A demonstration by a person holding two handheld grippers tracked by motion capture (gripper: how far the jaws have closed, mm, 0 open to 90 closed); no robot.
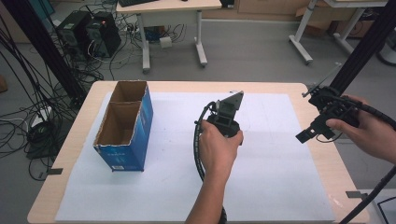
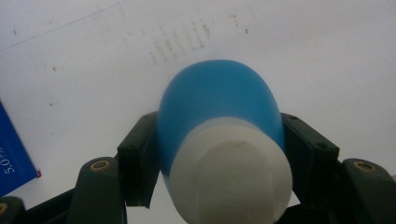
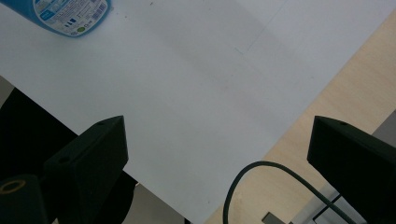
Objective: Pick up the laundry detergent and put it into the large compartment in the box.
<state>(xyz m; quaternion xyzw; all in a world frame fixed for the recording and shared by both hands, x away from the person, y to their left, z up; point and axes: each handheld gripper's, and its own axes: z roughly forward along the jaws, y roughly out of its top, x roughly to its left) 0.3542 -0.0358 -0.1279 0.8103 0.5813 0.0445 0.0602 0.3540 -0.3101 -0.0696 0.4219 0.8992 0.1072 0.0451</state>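
Note:
A blue bottle [image 2: 219, 102] with a white cap [image 2: 231, 177] lies on the white sheet [image 2: 303, 56], cap end toward the camera in the left gripper view. My left gripper [image 2: 223, 158] is shut on it, one black pad pressed on each side just behind the cap. From above, the left gripper [image 1: 224, 120] sits mid-table under a hand that hides the bottle. The right gripper [image 1: 312, 127] hovers at the table's right edge in the other hand. Its jaws stand wide apart in the right gripper view, my right gripper [image 3: 219, 154] holding nothing. The bottle's labelled end [image 3: 70, 14] shows at top left there.
An open-topped blue cardboard box [image 1: 123, 126] with two compartments stands at the table's left. The white sheet [image 1: 271, 168] covers most of the wooden tabletop [image 1: 322, 163]. Cables trail from both grippers. Desks, computers and wiring stand on the floor beyond.

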